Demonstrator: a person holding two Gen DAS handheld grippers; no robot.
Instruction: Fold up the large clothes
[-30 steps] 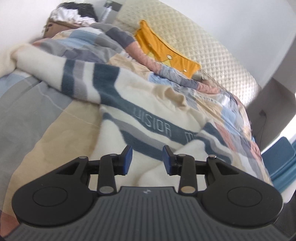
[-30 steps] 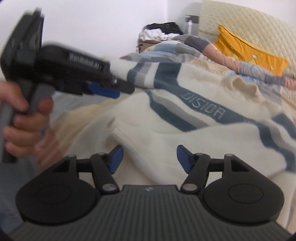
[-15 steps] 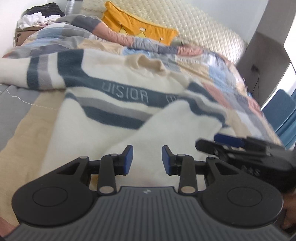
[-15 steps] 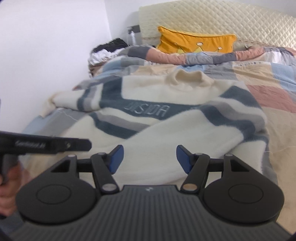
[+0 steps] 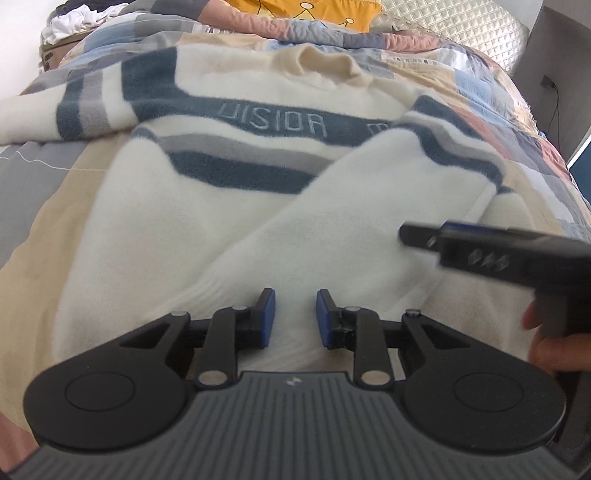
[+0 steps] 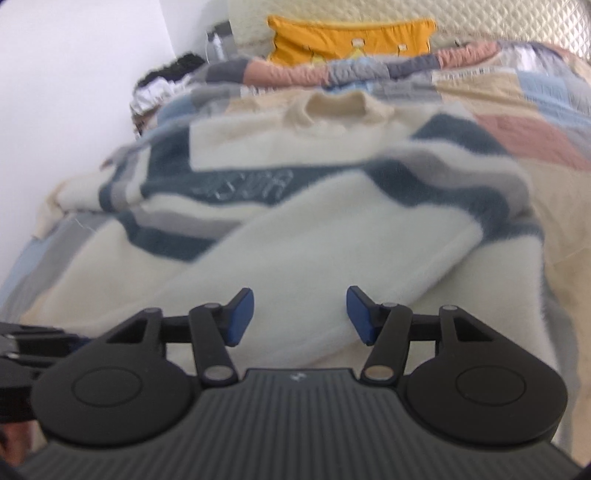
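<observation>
Left wrist view: cream sweater (image 5: 236, 206) flat on the quilt (image 5: 37, 221), collar far, hem near. One sleeve (image 5: 351, 221) crosses diagonally, cuff just ahead of the left gripper (image 5: 293, 317), jaws closing, nothing pinched. Woven lettering reads roughly "VISIOR".

Right wrist view: right gripper (image 6: 299, 315) over the same sleeve's wider part, closing, empty; lettering blurred.

Bedroom — patchwork quilt (image 5: 436, 70), quilted headboard (image 6: 498, 22), yellow pillow (image 6: 347, 37)
</observation>
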